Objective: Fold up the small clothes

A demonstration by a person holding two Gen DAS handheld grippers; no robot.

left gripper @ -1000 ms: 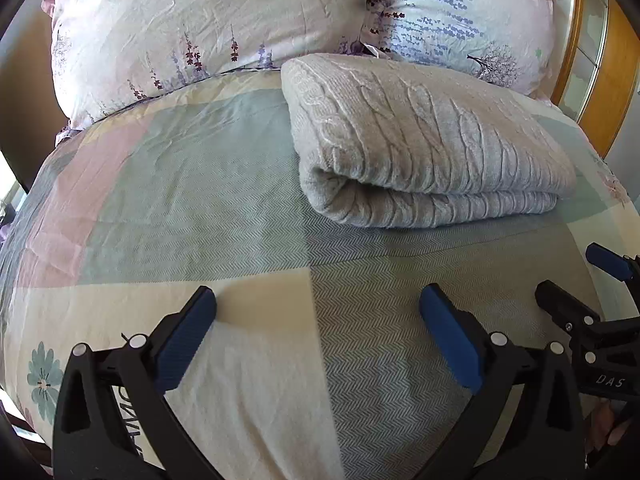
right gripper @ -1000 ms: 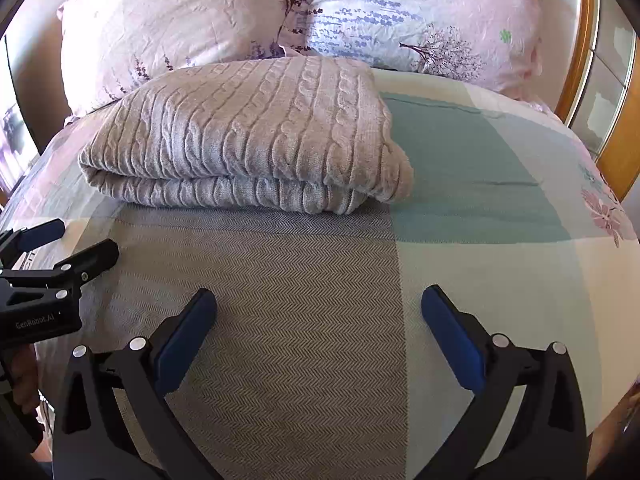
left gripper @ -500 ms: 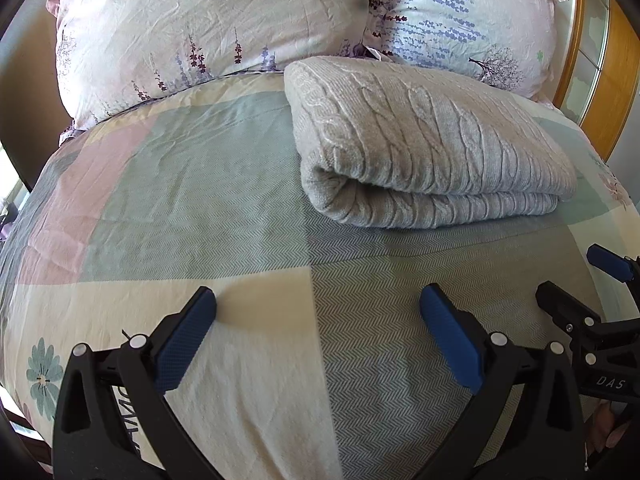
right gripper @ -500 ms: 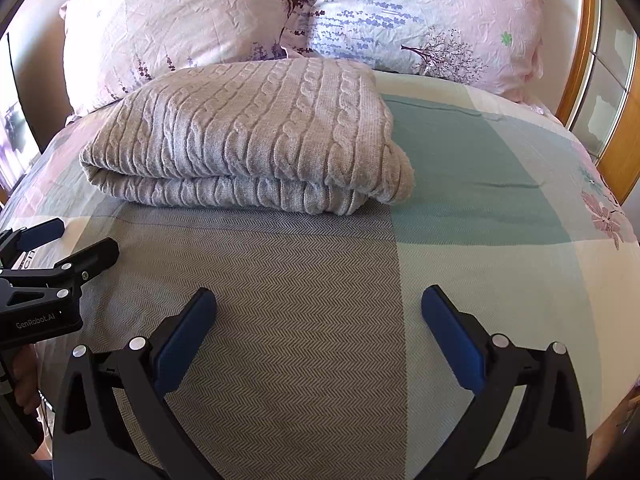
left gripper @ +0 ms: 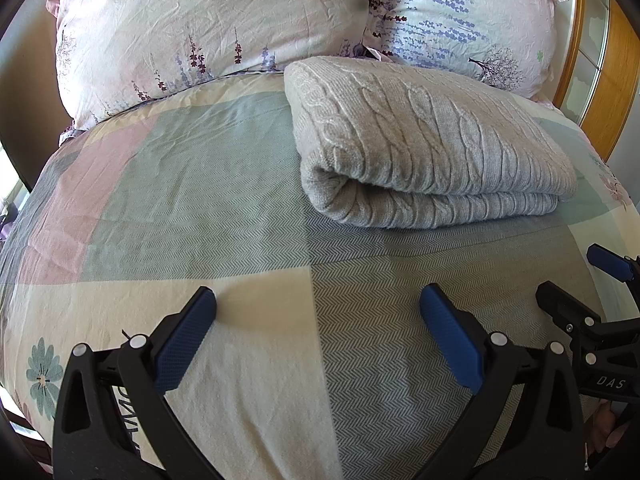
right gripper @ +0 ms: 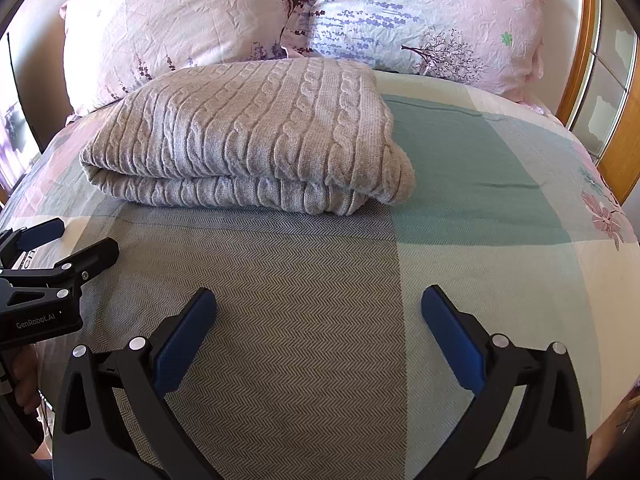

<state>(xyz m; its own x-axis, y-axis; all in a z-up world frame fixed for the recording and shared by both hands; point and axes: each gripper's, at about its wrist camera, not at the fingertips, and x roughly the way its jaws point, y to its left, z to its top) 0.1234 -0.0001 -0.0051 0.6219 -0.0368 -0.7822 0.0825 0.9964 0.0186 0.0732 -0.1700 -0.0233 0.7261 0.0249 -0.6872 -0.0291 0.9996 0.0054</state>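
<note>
A grey cable-knit sweater (left gripper: 424, 144) lies folded in a thick rectangle on the bed, near the pillows; it also shows in the right wrist view (right gripper: 248, 136). My left gripper (left gripper: 318, 304) is open and empty, hovering over the bedspread well short of the sweater. My right gripper (right gripper: 318, 304) is open and empty, also short of the sweater. The right gripper shows at the right edge of the left wrist view (left gripper: 576, 280), and the left gripper shows at the left edge of the right wrist view (right gripper: 68, 244).
The bedspread (left gripper: 200, 184) has pastel patchwork blocks and a grey herringbone panel (right gripper: 288, 280). Two floral pillows (left gripper: 208, 20) (right gripper: 420, 16) lean at the head of the bed. A wooden frame (right gripper: 624, 144) stands at the right.
Both grippers have crept slightly nearer the bedspread, so the sweater sits a little lower in each view. Nothing was grasped or released.
</note>
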